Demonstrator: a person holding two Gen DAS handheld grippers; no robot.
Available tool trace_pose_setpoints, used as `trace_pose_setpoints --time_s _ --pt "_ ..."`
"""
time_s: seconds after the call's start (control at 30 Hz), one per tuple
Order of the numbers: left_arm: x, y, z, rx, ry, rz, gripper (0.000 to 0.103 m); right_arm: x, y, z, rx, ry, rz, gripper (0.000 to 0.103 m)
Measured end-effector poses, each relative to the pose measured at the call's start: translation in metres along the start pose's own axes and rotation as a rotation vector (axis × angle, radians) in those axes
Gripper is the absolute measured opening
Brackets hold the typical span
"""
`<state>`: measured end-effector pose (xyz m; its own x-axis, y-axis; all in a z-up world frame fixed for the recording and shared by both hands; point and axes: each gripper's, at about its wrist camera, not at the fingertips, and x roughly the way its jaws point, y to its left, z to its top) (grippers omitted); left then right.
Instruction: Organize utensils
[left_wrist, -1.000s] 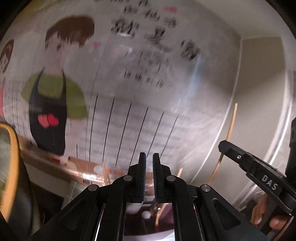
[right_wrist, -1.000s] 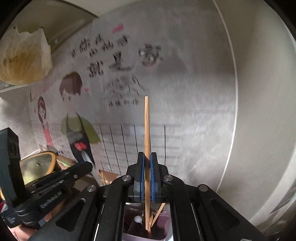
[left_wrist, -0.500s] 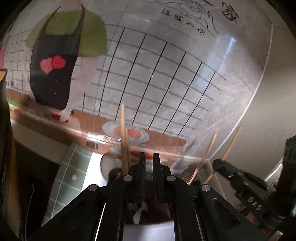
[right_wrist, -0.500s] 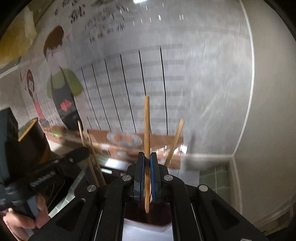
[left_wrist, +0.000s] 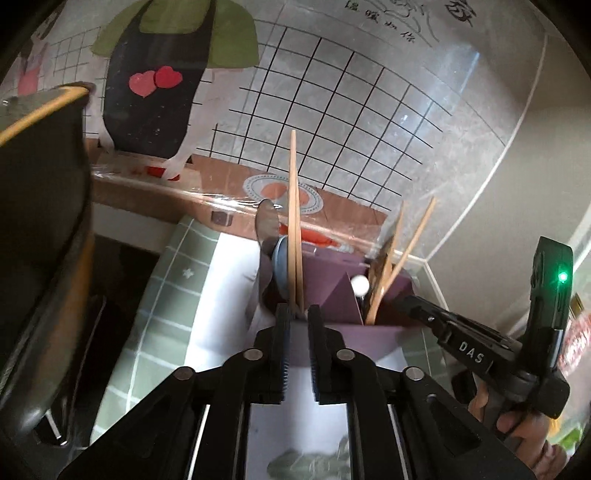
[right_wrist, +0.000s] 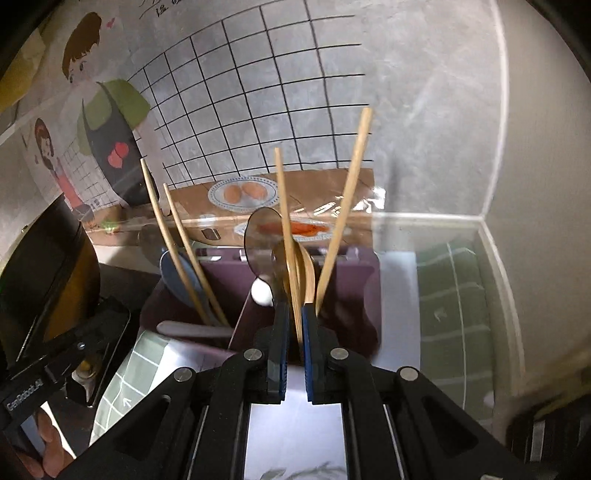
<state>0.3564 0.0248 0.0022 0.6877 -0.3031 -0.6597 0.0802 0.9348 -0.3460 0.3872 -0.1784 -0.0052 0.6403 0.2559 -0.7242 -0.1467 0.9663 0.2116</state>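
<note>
A purple utensil holder (right_wrist: 354, 280) stands against the back wall and also shows in the left wrist view (left_wrist: 340, 295). It holds wooden chopsticks, spoons and a blue ladle (right_wrist: 181, 277). My right gripper (right_wrist: 293, 314) is shut on a wooden chopstick (right_wrist: 284, 206) whose lower end is inside the holder's right compartment. A second chopstick (right_wrist: 347, 192) leans beside it. My left gripper (left_wrist: 297, 314) has its jaws slightly apart, just before the holder; two chopsticks (left_wrist: 294, 221) stand right beyond its tips. The right gripper shows at the left view's right side (left_wrist: 472, 350).
A black pot with a gold rim (left_wrist: 40, 184) stands at the left. A cartoon poster with a grid (right_wrist: 258, 110) covers the wall. The holder sits on a white sheet over a green checked mat (left_wrist: 166, 295). A clear wall panel (right_wrist: 480, 258) bounds the right side.
Both grippers tilted down and moved toward the holder. The chopstick in my right gripper went down into the holder's right compartment.
</note>
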Motion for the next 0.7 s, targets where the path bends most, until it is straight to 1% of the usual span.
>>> trace_pose_setpoints --time_s 0.03,0.07,0.1,0.13,0.2,0.23,0.27,0.3,0.33,0.4,0.43,0.5,0.53,0.57,0.6,0.63,0.67,0.7 --pt "-0.007 0.0 -0.002 0.008 -0.001 0.006 0.025 -0.01 0.003 -0.006 0.005 -0.009 -0.01 0.013" --pt "-0.017 0.001 -0.004 0.016 -0.01 0.011 0.034 -0.019 0.007 -0.009 0.008 -0.017 -0.016 0.015" --pt "-0.027 0.002 -0.007 0.028 -0.023 0.014 0.041 -0.029 0.01 -0.014 0.012 -0.026 -0.023 0.02" --pt "-0.033 0.003 -0.009 0.036 -0.031 0.016 0.044 -0.04 0.014 -0.02 0.022 -0.039 -0.031 0.024" --pt "-0.05 0.003 -0.015 0.071 -0.051 0.027 0.052 -0.062 0.019 -0.032 0.062 -0.062 -0.051 0.042" --pt "-0.06 0.003 -0.02 0.102 -0.062 0.046 0.053 -0.075 0.021 -0.042 0.097 -0.073 -0.057 0.048" --pt "-0.066 0.003 -0.024 0.124 -0.068 0.059 0.055 -0.084 0.021 -0.048 0.125 -0.08 -0.059 0.057" --pt "-0.072 0.003 -0.029 0.15 -0.069 0.07 0.057 -0.092 0.022 -0.055 0.154 -0.09 -0.061 0.061" --pt "-0.078 0.004 -0.033 0.178 -0.068 0.076 0.058 -0.102 0.023 -0.063 0.177 -0.099 -0.064 0.062" --pt "-0.09 0.005 -0.046 0.22 -0.072 0.088 0.066 -0.121 0.03 -0.08 0.192 -0.11 -0.084 0.064" --pt "-0.097 0.007 -0.053 0.231 -0.078 0.095 0.069 -0.128 0.033 -0.087 0.186 -0.117 -0.098 0.065" --pt "-0.113 0.009 -0.068 0.238 -0.087 0.113 0.075 -0.146 0.043 -0.103 0.158 -0.139 -0.141 0.07" --pt "-0.121 0.011 -0.076 0.237 -0.092 0.121 0.076 -0.152 0.047 -0.111 0.145 -0.151 -0.156 0.072" --pt "-0.128 0.012 -0.083 0.235 -0.099 0.126 0.08 -0.161 0.051 -0.119 0.13 -0.17 -0.171 0.077" --pt "-0.137 0.012 -0.091 0.234 -0.115 0.134 0.084 -0.169 0.055 -0.127 0.119 -0.19 -0.186 0.084" --pt "-0.143 0.012 -0.097 0.235 -0.128 0.14 0.086 -0.176 0.057 -0.135 0.111 -0.211 -0.201 0.087" --pt "-0.152 0.009 -0.105 0.237 -0.152 0.153 0.091 -0.184 0.06 -0.144 0.103 -0.236 -0.216 0.09" --pt "-0.159 0.007 -0.112 0.239 -0.173 0.163 0.094 -0.191 0.063 -0.153 0.089 -0.254 -0.221 0.09"
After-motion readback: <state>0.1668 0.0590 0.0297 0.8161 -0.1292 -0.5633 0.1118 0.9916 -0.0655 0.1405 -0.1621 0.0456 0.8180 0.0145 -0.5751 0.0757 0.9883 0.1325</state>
